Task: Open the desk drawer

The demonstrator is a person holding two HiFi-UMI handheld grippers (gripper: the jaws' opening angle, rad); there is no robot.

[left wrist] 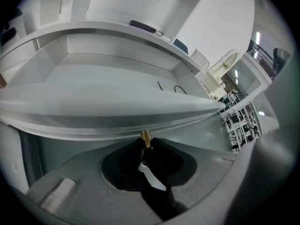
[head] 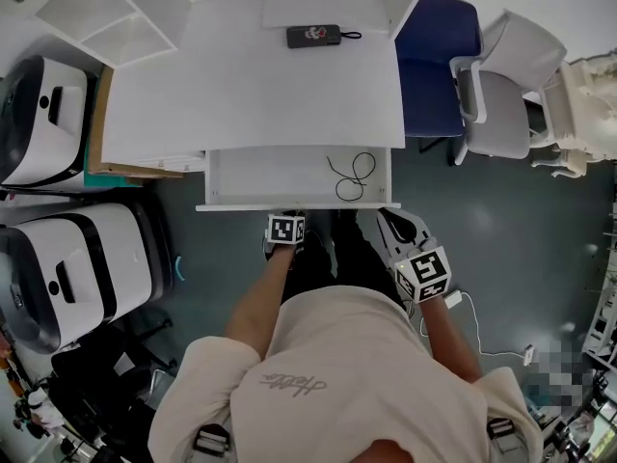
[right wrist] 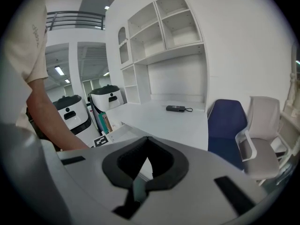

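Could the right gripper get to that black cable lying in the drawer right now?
Probably yes. The drawer is pulled out, the cable lies uncovered near its right end, and the right gripper hangs just in front of that corner with nothing between them.

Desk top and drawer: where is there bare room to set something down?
Desk top: bare everywhere forward of the black device at the back. Drawer: its left half is bare; a black cable fills the right end.

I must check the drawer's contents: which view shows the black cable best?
Head view: the whole looped cable lies in the open drawer. The left gripper view shows only thin curves of it; the right gripper view shows none.
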